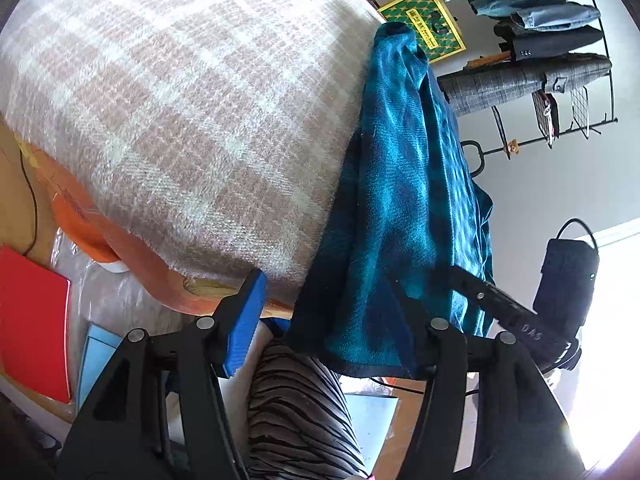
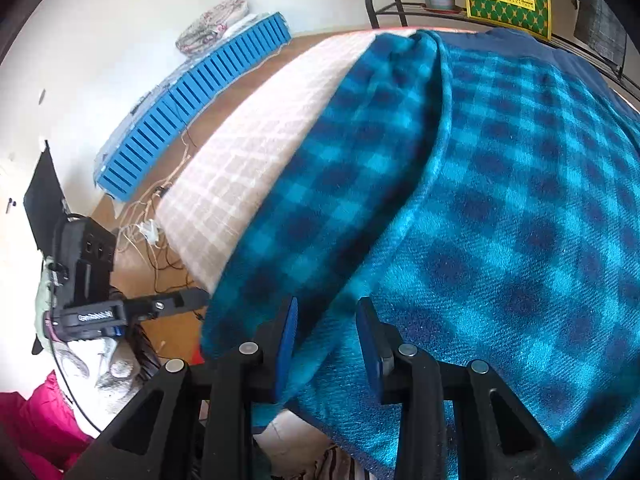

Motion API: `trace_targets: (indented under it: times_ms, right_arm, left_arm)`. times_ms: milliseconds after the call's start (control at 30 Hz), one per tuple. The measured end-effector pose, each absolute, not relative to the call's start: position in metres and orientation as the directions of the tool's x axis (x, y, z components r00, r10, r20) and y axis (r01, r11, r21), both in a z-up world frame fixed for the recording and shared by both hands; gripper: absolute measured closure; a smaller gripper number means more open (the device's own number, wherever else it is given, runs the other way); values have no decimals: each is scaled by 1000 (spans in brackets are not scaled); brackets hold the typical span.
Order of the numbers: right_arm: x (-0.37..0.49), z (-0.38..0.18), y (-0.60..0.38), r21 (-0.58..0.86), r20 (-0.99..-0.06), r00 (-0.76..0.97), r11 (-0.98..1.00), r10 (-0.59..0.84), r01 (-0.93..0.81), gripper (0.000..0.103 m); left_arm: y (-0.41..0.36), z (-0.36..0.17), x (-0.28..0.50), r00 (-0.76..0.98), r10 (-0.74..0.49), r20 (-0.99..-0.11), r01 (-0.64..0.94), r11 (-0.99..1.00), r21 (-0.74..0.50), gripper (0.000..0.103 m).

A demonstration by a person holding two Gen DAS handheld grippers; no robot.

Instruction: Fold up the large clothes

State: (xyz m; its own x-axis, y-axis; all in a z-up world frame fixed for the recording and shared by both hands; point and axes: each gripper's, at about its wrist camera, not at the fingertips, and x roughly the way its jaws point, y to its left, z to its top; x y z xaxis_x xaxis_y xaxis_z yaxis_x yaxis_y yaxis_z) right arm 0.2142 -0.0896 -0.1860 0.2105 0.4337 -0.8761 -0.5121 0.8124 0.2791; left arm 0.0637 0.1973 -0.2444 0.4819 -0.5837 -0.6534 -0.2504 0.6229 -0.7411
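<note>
A teal and navy checked fleece garment (image 2: 500, 216) lies over a surface covered with a beige and white plaid blanket (image 1: 172, 96). In the left wrist view the garment (image 1: 412, 208) hangs in folds at the blanket's right side. My left gripper (image 1: 320, 308) stands open, its blue left pad (image 1: 246, 320) bare and its right finger hidden behind the cloth. My right gripper (image 2: 326, 340) has its blue pads (image 2: 286, 344) on either side of a fold at the garment's near edge, with a gap between them. The right gripper also shows in the left wrist view (image 1: 520, 312).
An orange cover (image 1: 120, 236) lies under the plaid blanket. A red book (image 1: 32, 320) and plastic wrap sit at the lower left. A clothes rack with hung jackets (image 1: 552, 48) stands at the far right. A blue slatted panel (image 2: 192, 108), loose cables and a pink cloth (image 2: 36, 432) lie on the floor.
</note>
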Motion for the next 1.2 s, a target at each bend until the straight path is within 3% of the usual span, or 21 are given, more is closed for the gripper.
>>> trace_targets:
  times_ms: [200,233,300,400,533,700,767,900,967,1033,1200]
  right_arm:
    - [211,-202,-93,270,-895,188,828,404,-492,72]
    - [212,-203,-95,270,-895,187,828,404,-492,72]
    - [210,-203,-95,267,-898,185,828,400,-494,72]
    - [209,-201,-95,257,-903,181,827,390,-501,72]
    - [212,-203,-94,259,-906,172,827,387,-499,72]
    - [211,-204,-91,253,-908,174,829,382,-498,71]
    - [211,-203,-89,247,-911,170,827,375,-505,71]
    - [215,-190,-90,274,-909,143,819,392,-503,71]
    - [222,-174,-94,306,-890,155,814,429,-494,66]
    - [234,-153,-97,339,-865,179,810,468,-479,52]
    - [272,-120,-74,355,-835,213,793,507,-496,44]
  left_arm:
    - [184,-253,64,440,-617,-652,-236,621,-748,46]
    - [183,-251,63,441,-616,-653,-236,622,-746,59]
    - [179,-245,61,427,-619,-660,-230,631,-741,75]
    - [171,-224,56,444,-591,-674,-187,674,-714,87]
    - [161,-199,55,481,-563,-672,-109,723,-683,88]
    - [153,-207,65,479,-542,-691,-129,735,-666,82]
    - [148,-207,66,480,-535,-695,-116,747,-655,91]
    - [141,-187,60,533,-527,-662,-51,761,-647,94]
    - [136,-176,57,549,-522,-653,-13,775,-631,94]
    - [128,-164,57,559,-518,-647,27,791,-611,95]
    - [106,-146,58,571,-513,-641,96,817,-568,95]
